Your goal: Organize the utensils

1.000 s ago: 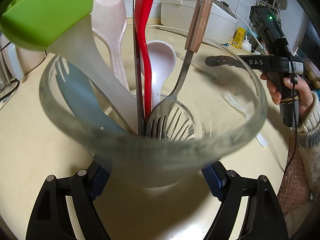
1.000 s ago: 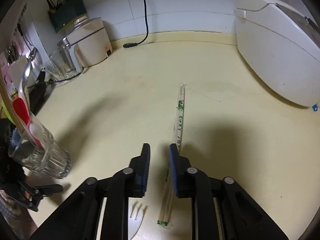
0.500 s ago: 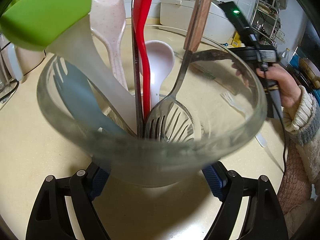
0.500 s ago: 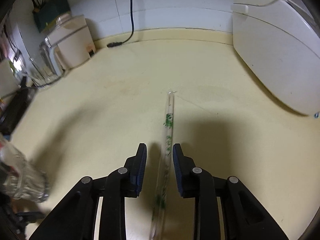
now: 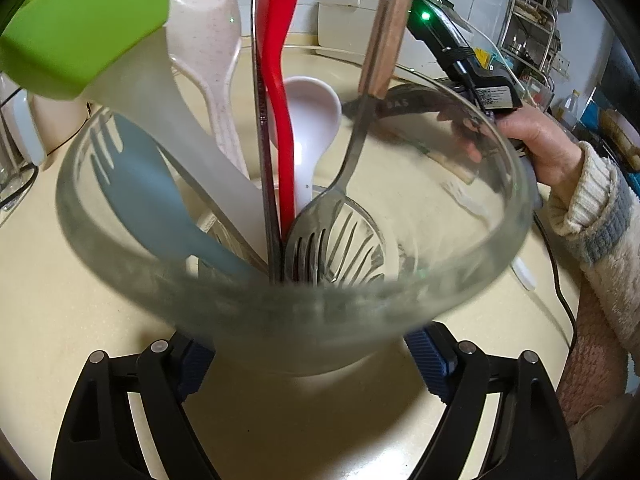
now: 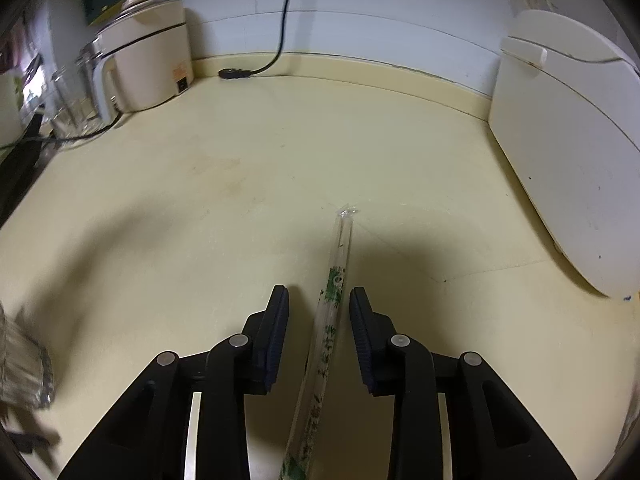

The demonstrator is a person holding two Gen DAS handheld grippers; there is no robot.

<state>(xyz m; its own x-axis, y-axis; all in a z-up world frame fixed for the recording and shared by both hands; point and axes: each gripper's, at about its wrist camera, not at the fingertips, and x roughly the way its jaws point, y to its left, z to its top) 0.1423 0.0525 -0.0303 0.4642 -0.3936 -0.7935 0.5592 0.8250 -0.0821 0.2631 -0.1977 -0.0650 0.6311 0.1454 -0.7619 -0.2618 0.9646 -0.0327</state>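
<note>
Left wrist view: a clear glass tumbler (image 5: 280,312), round, with a ribbed base, sits between the blue ridged pads of the left gripper (image 5: 312,360).
Left jaws: opening; the pads stand at the glass's sides, and I cannot tell whether they still press it.
Utensils in the glass: a metal fork (image 5: 344,184) with a wooden handle, a red plastic handle (image 5: 280,92), a white spoon (image 5: 312,120), a pale blue plastic fork (image 5: 148,184), a frosted handle with a green cap (image 5: 84,28), and a speckled pink piece (image 5: 208,40).
Right wrist view: a long thin utensil in a clear wrapper (image 6: 332,308) with green print lies flat on the cream countertop (image 6: 200,200), running between the fingers of the right gripper (image 6: 319,304).
Right jaws: closing, with a gap on each side of the wrapper; neither pad touches it.
Change: a second ago the wrapper lay by the right finger; now it is centred, and the glass has slid to the left edge of the right view.
Writing: the green print is too small to read; the letters on the right gripper, seen through the glass, are blurred.
Surroundings: a white rice cooker (image 6: 568,140), a cream kettle (image 6: 148,64).
</note>
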